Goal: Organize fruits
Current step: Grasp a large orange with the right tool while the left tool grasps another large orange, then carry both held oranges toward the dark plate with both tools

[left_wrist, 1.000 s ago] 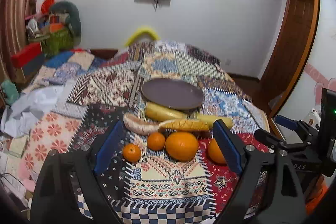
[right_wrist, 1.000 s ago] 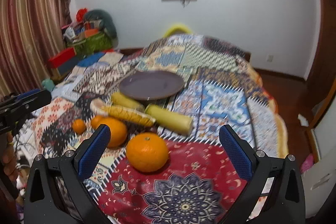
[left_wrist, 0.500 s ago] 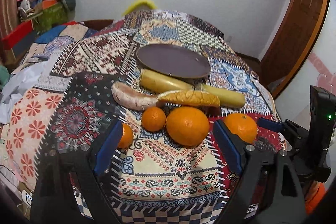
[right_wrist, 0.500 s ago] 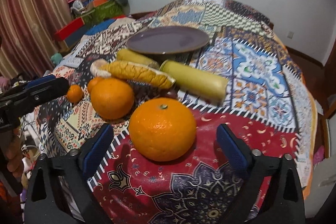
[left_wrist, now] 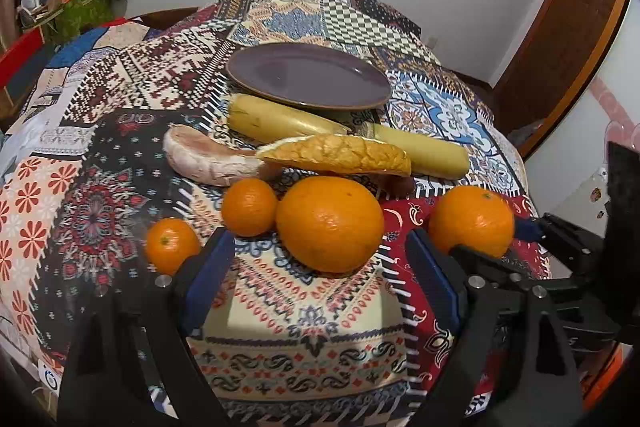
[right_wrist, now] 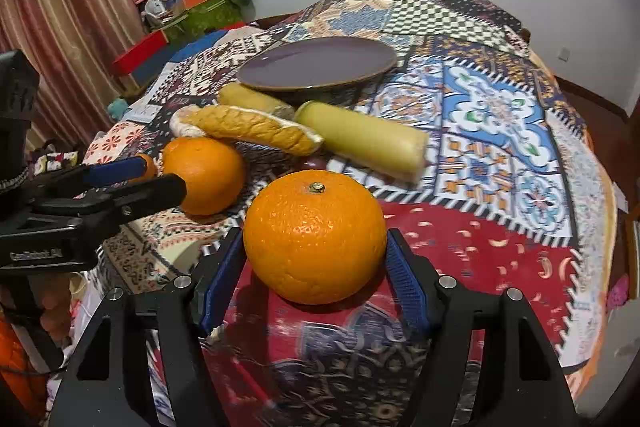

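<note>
Four oranges [left_wrist: 330, 223], glossy, dimpled, round

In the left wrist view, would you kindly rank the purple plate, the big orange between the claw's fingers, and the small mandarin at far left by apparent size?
1. Purple plate, widest, though farthest away.
2. Big orange.
3. Small mandarin, clearly smallest, though about as near the camera as the orange.

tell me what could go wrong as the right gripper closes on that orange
The right gripper is closing low around the orange, pads near its lower half, so the round fruit may squirt out and roll off the near edge of the cloth. The left gripper, open, hangs near the big orange; the two could collide.
</note>
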Available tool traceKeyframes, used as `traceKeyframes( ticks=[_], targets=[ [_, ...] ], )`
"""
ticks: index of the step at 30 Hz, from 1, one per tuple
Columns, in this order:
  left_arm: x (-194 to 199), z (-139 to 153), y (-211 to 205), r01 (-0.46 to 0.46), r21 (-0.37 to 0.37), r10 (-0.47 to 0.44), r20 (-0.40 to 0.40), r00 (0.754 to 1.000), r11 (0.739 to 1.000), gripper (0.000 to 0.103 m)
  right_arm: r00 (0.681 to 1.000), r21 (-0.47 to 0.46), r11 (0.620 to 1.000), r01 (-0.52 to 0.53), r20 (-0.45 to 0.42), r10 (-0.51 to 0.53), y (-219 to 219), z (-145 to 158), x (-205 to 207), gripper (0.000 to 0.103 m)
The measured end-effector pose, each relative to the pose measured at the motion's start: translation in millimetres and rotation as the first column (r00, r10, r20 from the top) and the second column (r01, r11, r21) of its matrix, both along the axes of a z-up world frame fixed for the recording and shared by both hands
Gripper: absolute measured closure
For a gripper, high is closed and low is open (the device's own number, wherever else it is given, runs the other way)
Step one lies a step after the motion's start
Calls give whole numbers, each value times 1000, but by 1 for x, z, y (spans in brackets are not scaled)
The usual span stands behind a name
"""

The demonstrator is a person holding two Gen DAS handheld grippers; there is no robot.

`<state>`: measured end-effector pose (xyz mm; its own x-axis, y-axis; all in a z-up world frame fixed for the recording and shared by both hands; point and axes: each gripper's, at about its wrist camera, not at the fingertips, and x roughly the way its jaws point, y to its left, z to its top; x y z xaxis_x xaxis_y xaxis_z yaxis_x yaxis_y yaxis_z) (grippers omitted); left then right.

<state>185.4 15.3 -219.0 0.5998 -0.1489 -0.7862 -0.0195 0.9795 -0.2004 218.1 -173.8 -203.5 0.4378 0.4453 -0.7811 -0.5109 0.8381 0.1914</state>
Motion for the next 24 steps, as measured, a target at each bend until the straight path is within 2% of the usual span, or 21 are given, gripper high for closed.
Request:
traceKeyframes(
  ticks=[6, 13, 15, 17, 18, 24],
  targets=[
    [14, -12, -12, 12, 7, -12, -50, 999, 1000, 19, 999, 9, 999, 45, 20, -45, -20, 6, 5, 37],
    [25, -13, -24, -30, 73, 34, -56, 998, 997, 23, 998, 42, 998, 55, 10, -55, -29, 5, 8, 37],
    [27, -15, -29, -41, 120, 47, -48, 998, 992, 26, 999, 47, 997, 53, 4, -53, -29, 4, 8, 37],
    [27, -16, -34, -47, 181, 55, -36, 998, 982, 37, 999, 52, 997, 52, 2, -52, -29, 4, 8, 37],
    [26, -16, -35, -46, 197, 53, -31, 998, 979, 37, 999, 54, 997, 53, 2, -53, -30, 5, 8, 37],
    [20, -14, -28, -34, 158, 39, -31, 999, 987, 38, 998, 49, 997, 59, 17, -59, -30, 10, 5, 37]
  ],
)
